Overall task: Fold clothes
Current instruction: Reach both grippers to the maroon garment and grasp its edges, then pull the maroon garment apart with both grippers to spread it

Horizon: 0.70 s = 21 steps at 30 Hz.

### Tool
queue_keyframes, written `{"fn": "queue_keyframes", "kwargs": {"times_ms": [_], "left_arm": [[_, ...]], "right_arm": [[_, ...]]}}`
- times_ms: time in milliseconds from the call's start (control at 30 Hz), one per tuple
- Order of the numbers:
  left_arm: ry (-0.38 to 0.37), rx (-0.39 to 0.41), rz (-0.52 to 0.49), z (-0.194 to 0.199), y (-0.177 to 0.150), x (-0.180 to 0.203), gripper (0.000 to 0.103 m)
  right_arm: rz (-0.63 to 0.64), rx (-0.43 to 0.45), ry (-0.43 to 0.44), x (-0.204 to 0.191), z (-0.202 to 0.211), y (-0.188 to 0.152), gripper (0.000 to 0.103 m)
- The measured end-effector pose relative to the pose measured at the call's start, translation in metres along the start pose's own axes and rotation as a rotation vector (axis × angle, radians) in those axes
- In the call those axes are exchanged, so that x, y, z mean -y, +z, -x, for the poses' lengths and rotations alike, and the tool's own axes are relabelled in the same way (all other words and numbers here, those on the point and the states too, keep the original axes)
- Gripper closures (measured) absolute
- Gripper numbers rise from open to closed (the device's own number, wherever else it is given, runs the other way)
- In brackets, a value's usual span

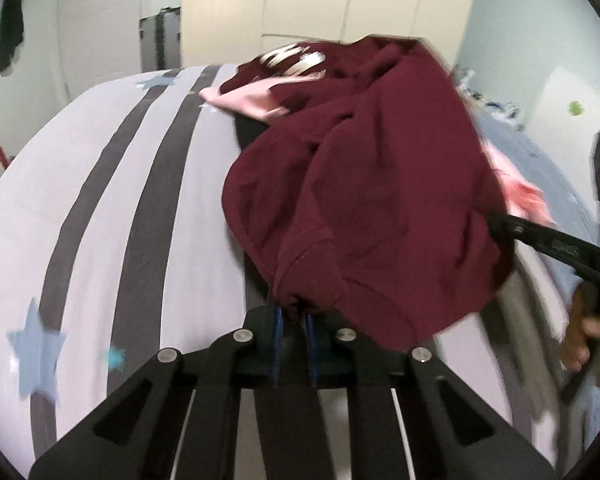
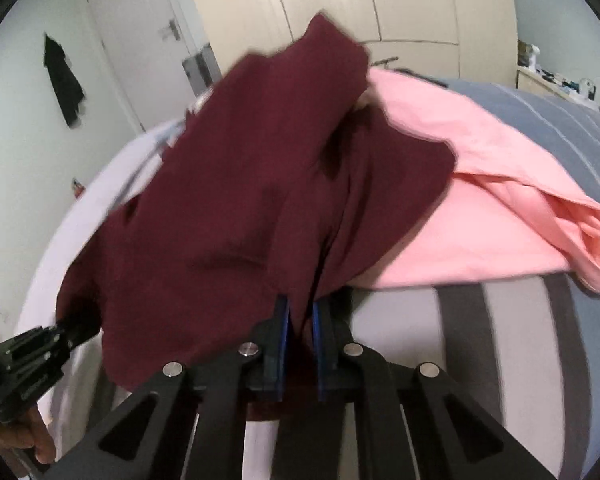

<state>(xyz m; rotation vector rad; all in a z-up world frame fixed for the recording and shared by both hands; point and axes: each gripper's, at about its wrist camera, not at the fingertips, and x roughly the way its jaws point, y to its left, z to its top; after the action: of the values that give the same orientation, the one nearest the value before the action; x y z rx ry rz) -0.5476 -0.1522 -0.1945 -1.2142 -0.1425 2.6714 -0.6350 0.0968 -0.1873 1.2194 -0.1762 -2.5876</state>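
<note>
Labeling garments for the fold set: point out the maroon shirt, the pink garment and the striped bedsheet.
maroon shirt (image 1: 380,168): left wrist view, middle of the bunched cloth.
pink garment (image 2: 500,208): right wrist view, its flat upper panel.
striped bedsheet (image 1: 112,184): left wrist view, pale band between grey stripes.

Left gripper: low centre of its own view, pointing forward and down, blue pads nearly together and pinching fabric. Right gripper: same pose, pads clamped on fabric. Each shows in the other's view: right one at the right edge with a hand behind it, left one lower left.
</note>
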Motion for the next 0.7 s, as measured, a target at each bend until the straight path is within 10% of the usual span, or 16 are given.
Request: {"fn": "queue_keyframes", "kwargs": {"times_ms": [367,700], "left_arm": [[-0.153,-0.123,0.014,0.223,-0.173,0.088,0.097],[-0.063,-0.414,0.211,0.293,-0.339,0.118,0.099]], "right_arm": [[0.085,-0.078,0.081,0.036,0.214,-0.135,0.094],[0.114,-0.354,-0.031,0.059,0.309,-0.309,0.093]]}}
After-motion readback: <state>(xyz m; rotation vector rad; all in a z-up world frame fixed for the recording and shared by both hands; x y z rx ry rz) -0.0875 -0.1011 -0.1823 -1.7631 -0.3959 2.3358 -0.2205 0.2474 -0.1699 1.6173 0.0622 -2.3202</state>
